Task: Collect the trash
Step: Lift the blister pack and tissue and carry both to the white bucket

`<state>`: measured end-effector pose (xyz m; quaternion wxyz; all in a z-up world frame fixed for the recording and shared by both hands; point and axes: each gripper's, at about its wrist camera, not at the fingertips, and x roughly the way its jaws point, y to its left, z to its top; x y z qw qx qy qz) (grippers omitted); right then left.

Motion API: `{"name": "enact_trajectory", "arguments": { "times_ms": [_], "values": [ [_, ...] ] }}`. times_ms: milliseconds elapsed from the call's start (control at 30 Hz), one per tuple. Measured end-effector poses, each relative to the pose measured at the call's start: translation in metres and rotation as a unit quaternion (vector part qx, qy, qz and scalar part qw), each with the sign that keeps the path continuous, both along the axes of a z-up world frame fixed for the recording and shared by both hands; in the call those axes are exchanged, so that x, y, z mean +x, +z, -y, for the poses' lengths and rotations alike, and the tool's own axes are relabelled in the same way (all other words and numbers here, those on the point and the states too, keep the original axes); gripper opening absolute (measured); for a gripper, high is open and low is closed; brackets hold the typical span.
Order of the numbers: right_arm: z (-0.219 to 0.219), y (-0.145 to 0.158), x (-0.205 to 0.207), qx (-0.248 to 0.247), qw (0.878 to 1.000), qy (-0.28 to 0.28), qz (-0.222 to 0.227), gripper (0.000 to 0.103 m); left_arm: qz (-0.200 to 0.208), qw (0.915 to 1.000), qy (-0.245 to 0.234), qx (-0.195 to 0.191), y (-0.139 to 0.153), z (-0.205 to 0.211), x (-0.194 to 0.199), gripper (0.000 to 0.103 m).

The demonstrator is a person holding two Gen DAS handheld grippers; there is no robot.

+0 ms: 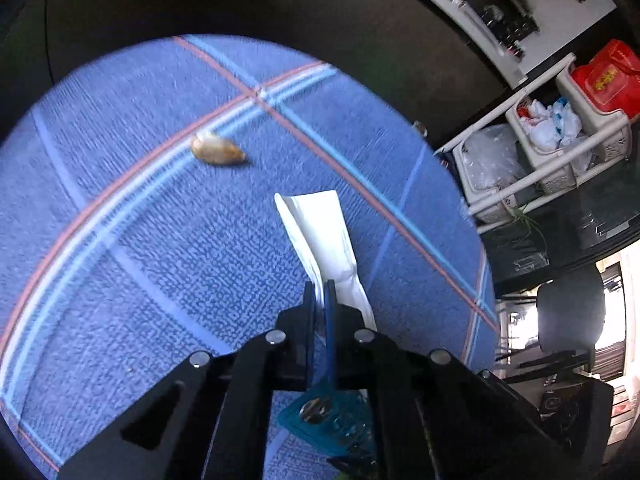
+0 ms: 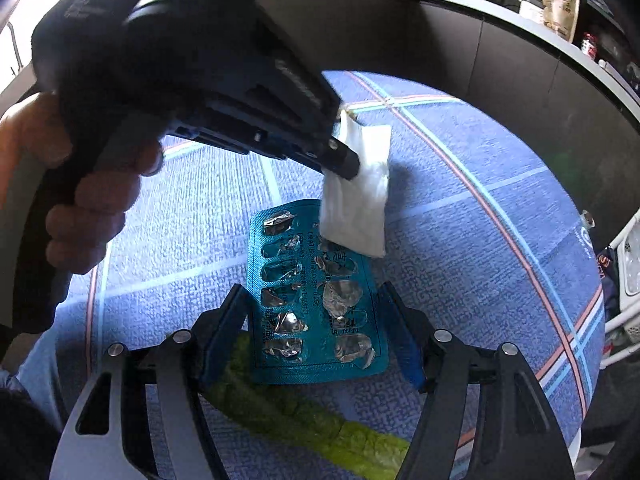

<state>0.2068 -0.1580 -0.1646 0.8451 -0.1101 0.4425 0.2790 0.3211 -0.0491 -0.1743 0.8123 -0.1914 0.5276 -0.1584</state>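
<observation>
Tissue point(image 1: 320, 236) sits pinched between the closed jaws of my left gripper point(image 1: 319, 292), a folded white piece whose long axis runs straight ahead of the fingers and slightly left, its far end lifted over the blue checked tablecloth point(image 1: 120, 240). Under my right gripper point(image 2: 318, 332), whose jaws stand apart and grip nothing, lies an emptied teal blister pack point(image 2: 316, 312), flat, its long axis pointing forward between the fingers. Just behind it, nearer me, a green leafy scrap point(image 2: 304, 420) runs crosswise. My right hand is plainly the nearer one to the pack; closing across its narrow width looks feasible. Further ahead of my left gripper, well apart from the tissue, a small brown shell-like scrap point(image 1: 218, 151) rests on the cloth.
</observation>
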Motion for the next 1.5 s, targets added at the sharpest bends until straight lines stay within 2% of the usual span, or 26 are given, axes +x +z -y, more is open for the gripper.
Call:
{"name": "enact_trajectory", "arguments": {
  "times_ms": [333,633,933,1233,1500],
  "values": [
    [0.02,0.034,-0.016,0.036,0.998,-0.047,0.036,0.064,0.085,0.9958,0.032,0.002,0.079,-0.03,-0.032,0.005],
    [0.036,0.078,-0.044,0.063,0.991,-0.094,0.073,0.064,0.113,0.9936,0.01,-0.005,0.121,-0.035,-0.07,0.005],
    [0.081,0.092,-0.084,0.097,0.978,-0.161,0.095,0.064,0.114,0.9921,-0.048,-0.022,0.128,-0.005,-0.115,0.005],
    [0.149,0.087,-0.13,0.113,0.956,-0.252,0.104,0.064,0.101,0.9861,-0.13,-0.023,0.118,0.062,-0.148,0.005],
    [0.207,0.068,-0.158,0.109,0.938,-0.315,0.101,0.064,0.086,0.9768,-0.196,-0.01,0.106,0.133,-0.16,0.005]
  ]
}}
